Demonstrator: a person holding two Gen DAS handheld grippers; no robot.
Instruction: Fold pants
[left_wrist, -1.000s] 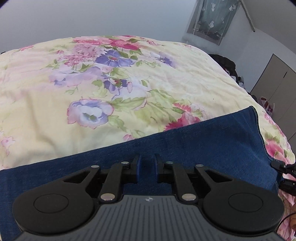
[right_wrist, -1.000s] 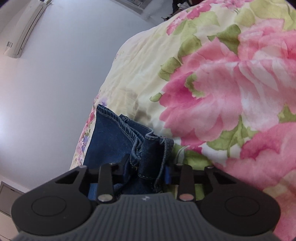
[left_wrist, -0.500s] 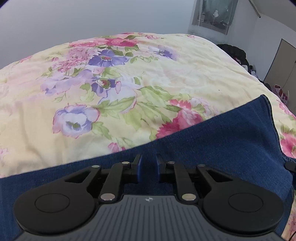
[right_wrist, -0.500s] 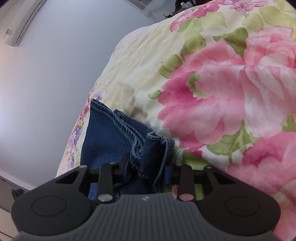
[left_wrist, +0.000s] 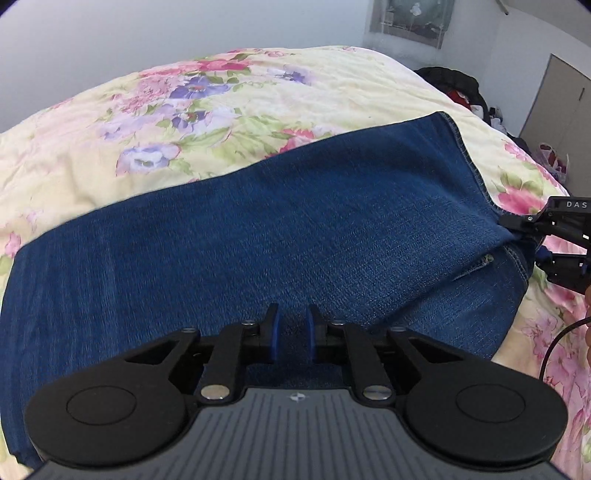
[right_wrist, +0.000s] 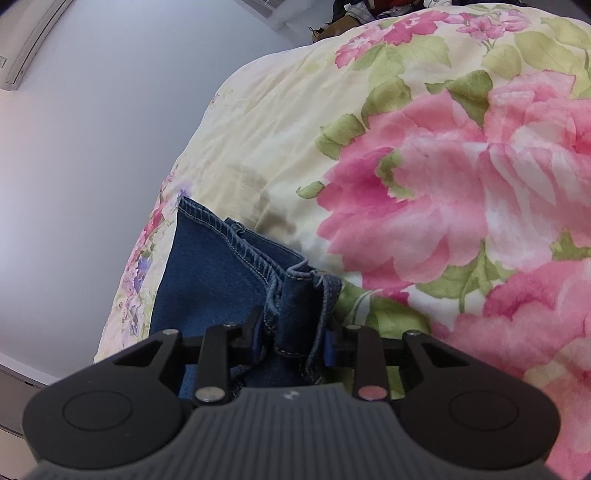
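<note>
The dark blue denim pants (left_wrist: 280, 236) lie spread on the yellow floral bedspread (left_wrist: 221, 110). The left gripper (left_wrist: 292, 338) pinches their near edge (fingers nearly together), pointing toward 12 o'clock; the right gripper (right_wrist: 294, 338) clamps bunched denim (right_wrist: 295, 295) at 3 o'clock.

This place is a bedroom in a home. A bed fills most of both views, and it is covered with a pale yellow quilt (left_wrist: 258, 107) printed with pink and purple flowers. In the right wrist view, an air conditioner (right_wrist: 29, 44) is mounted high on the white wall. In the left wrist view, a small curtained window (left_wrist: 410, 18) is at the far wall, a pile of dark clothes (left_wrist: 454, 83) lies beside the bed, and a beige wardrobe door (left_wrist: 557, 96) stands on the right.
</note>
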